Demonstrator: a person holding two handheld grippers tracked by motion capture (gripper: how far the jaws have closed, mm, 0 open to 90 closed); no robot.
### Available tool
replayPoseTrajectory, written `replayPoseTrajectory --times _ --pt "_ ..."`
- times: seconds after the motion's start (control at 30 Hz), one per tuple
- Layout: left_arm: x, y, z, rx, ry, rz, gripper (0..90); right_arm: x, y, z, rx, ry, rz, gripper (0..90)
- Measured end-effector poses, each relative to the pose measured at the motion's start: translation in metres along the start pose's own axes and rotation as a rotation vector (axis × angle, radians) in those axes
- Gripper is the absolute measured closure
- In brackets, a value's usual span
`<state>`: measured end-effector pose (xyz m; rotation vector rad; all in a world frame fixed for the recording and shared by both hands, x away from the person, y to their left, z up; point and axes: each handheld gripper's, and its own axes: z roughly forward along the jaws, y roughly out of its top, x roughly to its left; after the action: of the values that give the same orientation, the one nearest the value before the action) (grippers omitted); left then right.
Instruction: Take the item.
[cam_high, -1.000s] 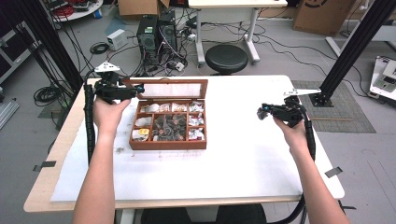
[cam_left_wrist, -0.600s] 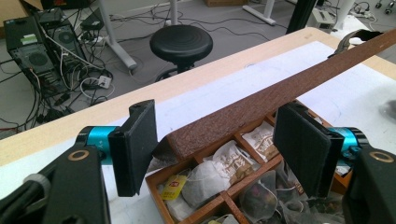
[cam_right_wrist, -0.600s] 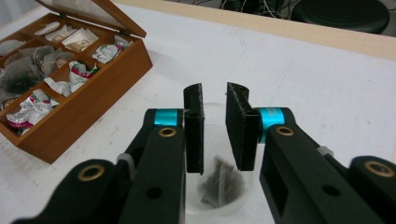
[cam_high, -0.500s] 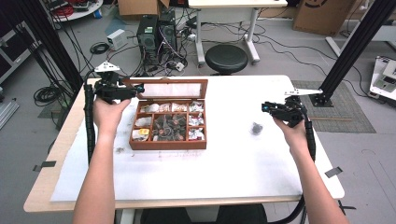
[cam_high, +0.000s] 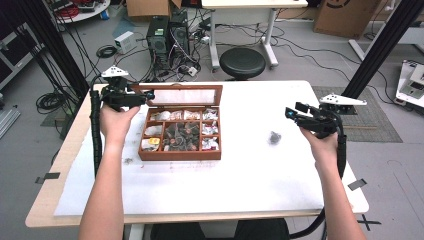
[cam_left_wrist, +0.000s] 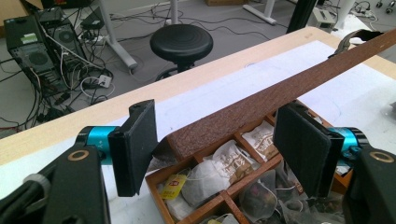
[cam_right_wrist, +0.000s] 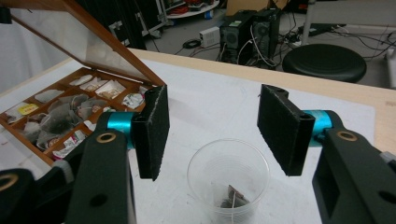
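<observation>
An open wooden tea box (cam_high: 180, 156) with several compartments of tea bags stands left of the table's middle, its glass lid (cam_high: 182, 96) raised. My left gripper (cam_high: 148, 95) is at the lid's left corner. In the left gripper view my left gripper (cam_left_wrist: 215, 149) is open, and the lid edge (cam_left_wrist: 280, 88) runs between the wide jaws with no pad pressing on it. A clear plastic cup (cam_right_wrist: 229, 179) holds a tea bag (cam_right_wrist: 232, 196). My right gripper (cam_right_wrist: 212, 128) hangs above it; its jaws have just been opening and nothing is between them. From above, the cup (cam_high: 274, 137) sits left of the right gripper (cam_high: 291, 112).
A white sheet (cam_high: 225, 190) covers the wooden table. Beyond the far edge stand a black stool (cam_high: 243, 62) and computer towers (cam_high: 167, 30) among floor cables. Black frame posts (cam_high: 385, 45) rise at both back corners.
The right gripper's jaws opened and the hand drew up and to the right, uncovering the cup with the tea bag in it. The left gripper stayed at the lid.
</observation>
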<state>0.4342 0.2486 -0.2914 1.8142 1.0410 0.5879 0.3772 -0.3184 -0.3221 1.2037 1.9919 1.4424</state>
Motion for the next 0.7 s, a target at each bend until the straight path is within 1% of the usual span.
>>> replayPoseTrajectory --times 0.03,0.1,0.23,0.47,0.57,0.7 --pt "0.0 0.0 0.0 0.0 0.001 0.001 30.8 0.001 0.001 -0.001 0.001 0.001 -0.001 40.9" --pt "0.0 -0.001 0.0 -0.005 0.001 0.001 30.7 0.003 0.001 -0.004 -0.008 0.008 -0.008 40.8" --pt "-0.001 -0.001 0.0 -0.002 0.006 -0.002 30.5 0.004 0.001 -0.009 -0.018 0.006 -0.03 39.9" --pt "-0.001 -0.001 0.0 -0.002 0.008 0.0 30.3 0.001 0.001 -0.014 -0.039 0.01 -0.019 38.9" --pt "-0.002 -0.001 0.0 -0.004 0.014 -0.003 30.0 0.0 0.001 -0.015 -0.039 0.009 -0.01 37.9" --pt "-0.003 -0.001 0.001 -0.002 0.018 -0.004 29.4 0.0 0.001 -0.017 -0.045 0.006 -0.014 37.9"
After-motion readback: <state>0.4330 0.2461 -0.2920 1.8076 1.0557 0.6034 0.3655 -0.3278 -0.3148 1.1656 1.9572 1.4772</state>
